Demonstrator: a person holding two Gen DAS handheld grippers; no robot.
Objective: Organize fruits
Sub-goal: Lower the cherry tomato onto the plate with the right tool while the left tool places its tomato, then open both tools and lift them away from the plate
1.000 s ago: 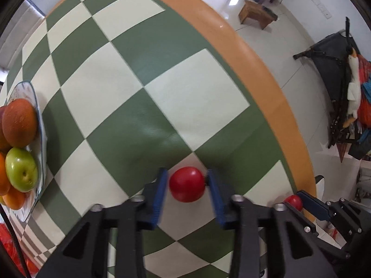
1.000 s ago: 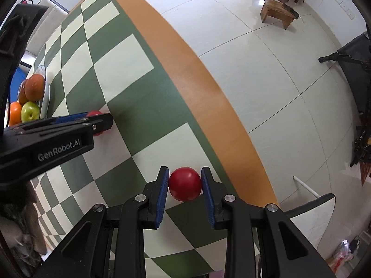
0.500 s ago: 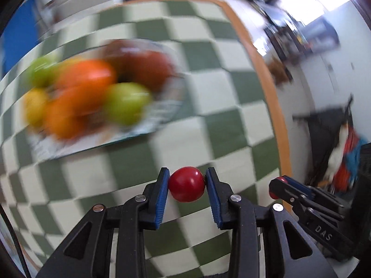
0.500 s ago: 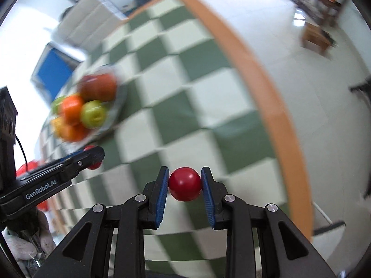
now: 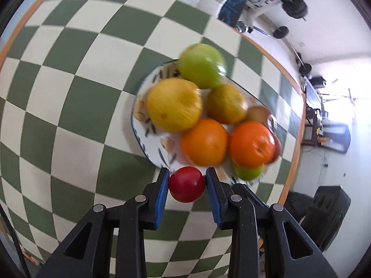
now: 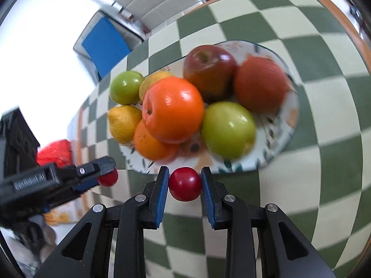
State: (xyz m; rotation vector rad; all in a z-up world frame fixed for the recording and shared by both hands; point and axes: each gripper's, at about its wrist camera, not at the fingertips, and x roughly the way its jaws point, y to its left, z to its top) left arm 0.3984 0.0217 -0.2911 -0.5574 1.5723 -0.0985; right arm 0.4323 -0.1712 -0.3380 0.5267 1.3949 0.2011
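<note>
My left gripper (image 5: 186, 183) is shut on a small red fruit (image 5: 186, 183), held above the near rim of the patterned fruit plate (image 5: 148, 127). The plate carries a green apple (image 5: 201, 66), a yellow lemon (image 5: 174, 105) and oranges (image 5: 204, 141). My right gripper (image 6: 185, 183) is shut on a second small red fruit (image 6: 185, 183), just short of the same plate (image 6: 278, 134), which here shows an orange (image 6: 172, 110), a green apple (image 6: 228, 129) and a red apple (image 6: 209, 69). The left gripper (image 6: 105, 177) with its red fruit (image 6: 108, 178) appears at the left of the right wrist view.
The plate stands on a green and cream checkered table (image 5: 76, 97) with an orange edge (image 5: 294, 153). A chair with a blue seat (image 6: 105, 45) is beyond the table. A red object (image 6: 54, 153) lies low at the left. Room clutter fills the right background (image 5: 324, 120).
Both grippers have swung from the table's edge to over the fruit plate, each still holding its red fruit. The plate now fills the middle of both views.
</note>
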